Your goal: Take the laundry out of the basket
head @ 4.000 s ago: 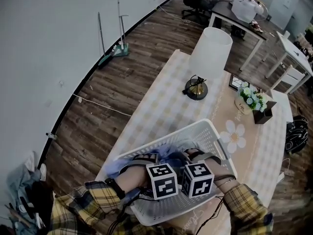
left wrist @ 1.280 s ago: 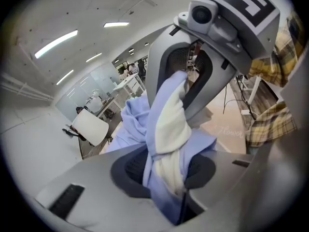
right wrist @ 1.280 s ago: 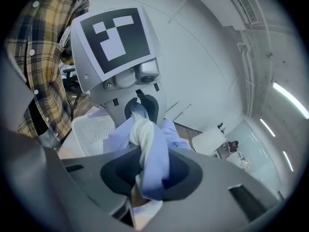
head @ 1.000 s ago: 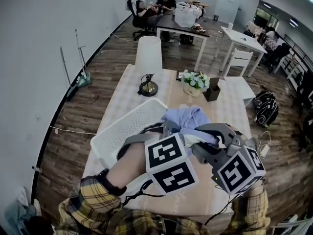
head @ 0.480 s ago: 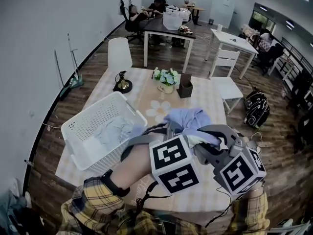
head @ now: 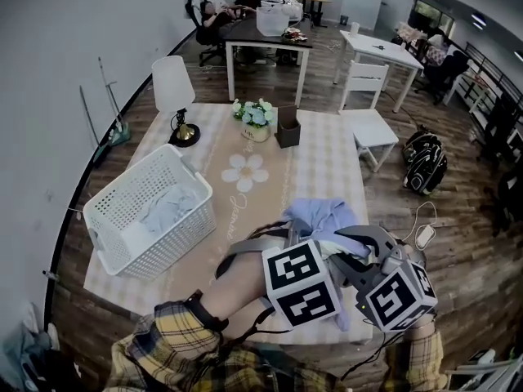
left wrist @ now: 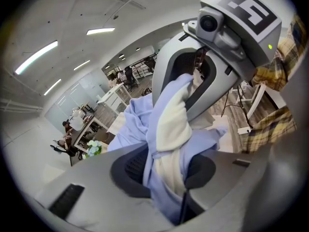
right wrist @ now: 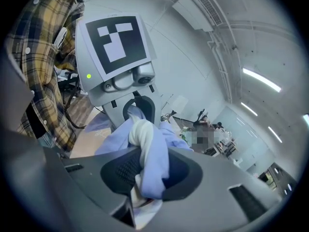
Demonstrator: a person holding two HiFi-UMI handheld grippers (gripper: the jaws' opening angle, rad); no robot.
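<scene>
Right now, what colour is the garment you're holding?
Light blue garment with a cream part; best in left gripper view.

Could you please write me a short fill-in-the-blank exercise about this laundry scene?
The left gripper and the right gripper are both shut on the same light blue ____.
In the head view the white basket stands on the table's ____ side.
Another pale cloth lies ____ the basket.
Between the lamp and the dark holder stands a pot of ____.
Missing words: garment; left; inside; flowers.
</scene>
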